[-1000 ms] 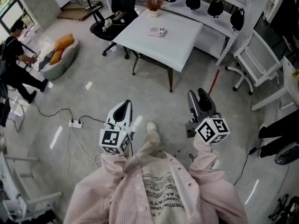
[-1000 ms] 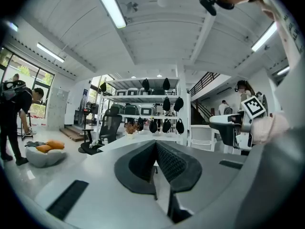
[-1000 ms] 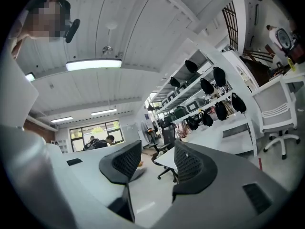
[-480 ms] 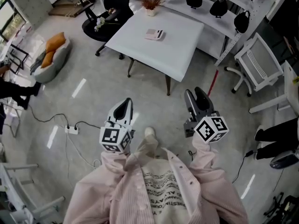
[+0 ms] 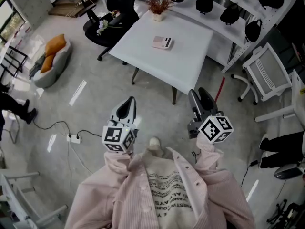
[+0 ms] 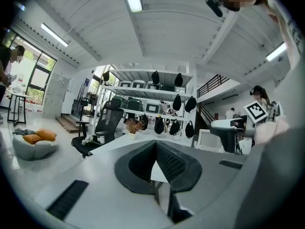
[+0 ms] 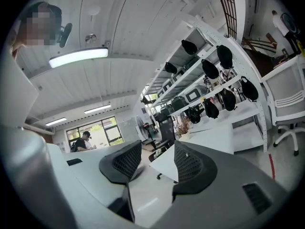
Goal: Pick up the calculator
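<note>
The calculator (image 5: 161, 42), small and pinkish-white, lies flat near the middle of the white table (image 5: 190, 66) in the head view, far ahead of both grippers. My left gripper (image 5: 126, 107) is held at chest height over the floor; its jaws meet at the tips and hold nothing. My right gripper (image 5: 200, 99) is level with it, just short of the table's near corner, with its fingers apart and empty. In the left gripper view the gripper (image 6: 155, 144) points at the table (image 6: 116, 143). In the right gripper view the gripper (image 7: 157, 159) also faces the table (image 7: 214, 135). Neither gripper view shows the calculator.
A potted dry plant (image 5: 157, 6) stands at the table's far edge. A black office chair (image 5: 107, 18) is behind the table on the left, shelves with black bags (image 5: 231, 13) behind it, a white chair (image 5: 267, 75) to the right. A power strip (image 5: 74, 138) and cables lie on the floor.
I have come a little closer to the table. Both grippers keep the same pose in front of me. The person at the far left has moved out toward the picture's edge.
</note>
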